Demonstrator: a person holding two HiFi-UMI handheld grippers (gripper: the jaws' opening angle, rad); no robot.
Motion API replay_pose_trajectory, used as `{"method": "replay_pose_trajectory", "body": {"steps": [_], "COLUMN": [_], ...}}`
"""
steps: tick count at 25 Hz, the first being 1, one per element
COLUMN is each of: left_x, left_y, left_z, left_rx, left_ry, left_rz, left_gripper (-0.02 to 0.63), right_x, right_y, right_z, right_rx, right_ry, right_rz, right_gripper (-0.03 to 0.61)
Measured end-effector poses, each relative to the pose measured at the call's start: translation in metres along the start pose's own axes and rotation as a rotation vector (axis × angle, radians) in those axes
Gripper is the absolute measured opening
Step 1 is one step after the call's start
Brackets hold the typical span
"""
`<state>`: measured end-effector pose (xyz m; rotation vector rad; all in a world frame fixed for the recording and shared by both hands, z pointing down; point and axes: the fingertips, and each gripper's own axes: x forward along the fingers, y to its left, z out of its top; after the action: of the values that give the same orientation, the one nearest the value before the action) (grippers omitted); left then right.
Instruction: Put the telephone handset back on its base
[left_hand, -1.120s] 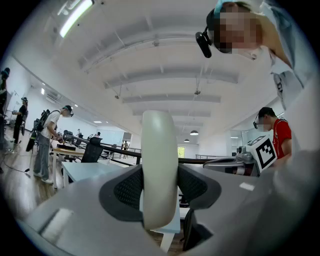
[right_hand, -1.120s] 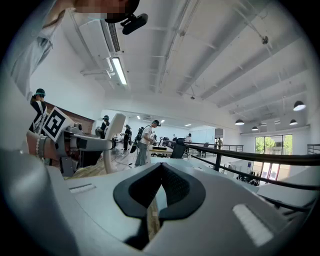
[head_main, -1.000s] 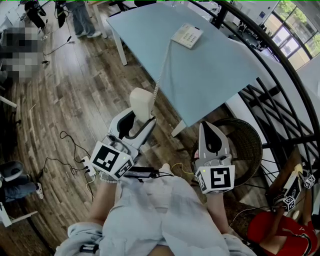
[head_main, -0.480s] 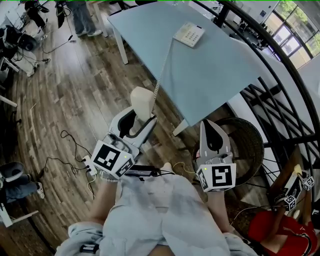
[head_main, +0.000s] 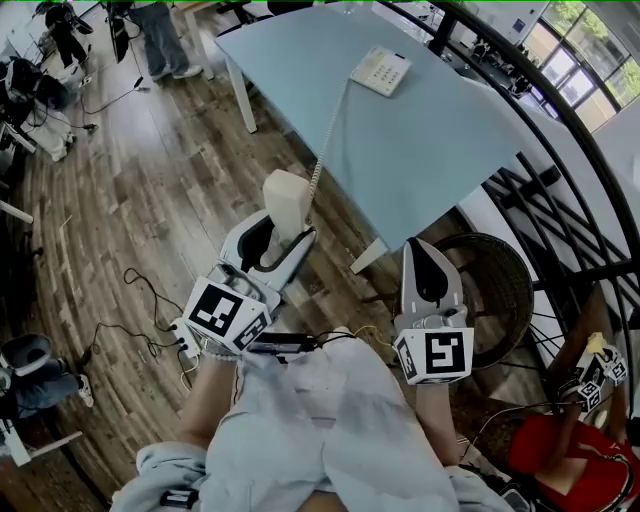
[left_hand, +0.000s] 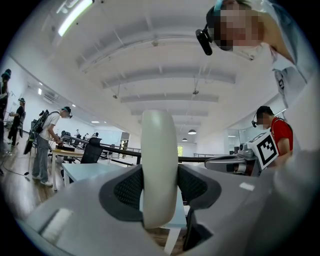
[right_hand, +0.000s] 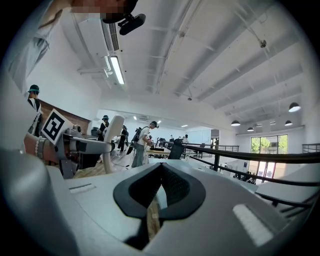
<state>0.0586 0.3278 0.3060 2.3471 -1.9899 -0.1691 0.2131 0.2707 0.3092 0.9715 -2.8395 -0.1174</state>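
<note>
As the left gripper (head_main: 277, 236), fingers clamped on the handset (head_main: 287, 203), edges nearer the tabletop (head_main: 420, 140), the far-edge base (head_main: 381, 71) stays distant (right gripper (head_main: 424, 265) closed, empty).

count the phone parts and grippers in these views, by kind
handset: 1
phone base: 1
coiled cord: 1
grippers: 2 (left gripper, jaws shut on the handset; right gripper, jaws together, empty)
total: 5
</note>
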Motion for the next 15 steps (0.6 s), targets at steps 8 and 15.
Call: {"method": "replay_pose_trajectory", "body": {"steps": [8,15], "left_x": [0.008,0.031], "left_y": [0.013,0.038], "left_z": [-0.003,-0.006], "left_rx": [0.003,-0.003], "left_ry": [0.008,0.008], "left_rz": [-0.013,0.005], "left_gripper": [0.215,0.213], "right_x": [0.006,0.047], "right_y": [-0.003,-0.018], "right_z": [-0.003,-0.001], "right_rx": [0.005,-0.006], "right_ry": [-0.008,-0.01], "right_rz": [-0.032,-0.019], "right_gripper": [-0.002,-0.002]}}
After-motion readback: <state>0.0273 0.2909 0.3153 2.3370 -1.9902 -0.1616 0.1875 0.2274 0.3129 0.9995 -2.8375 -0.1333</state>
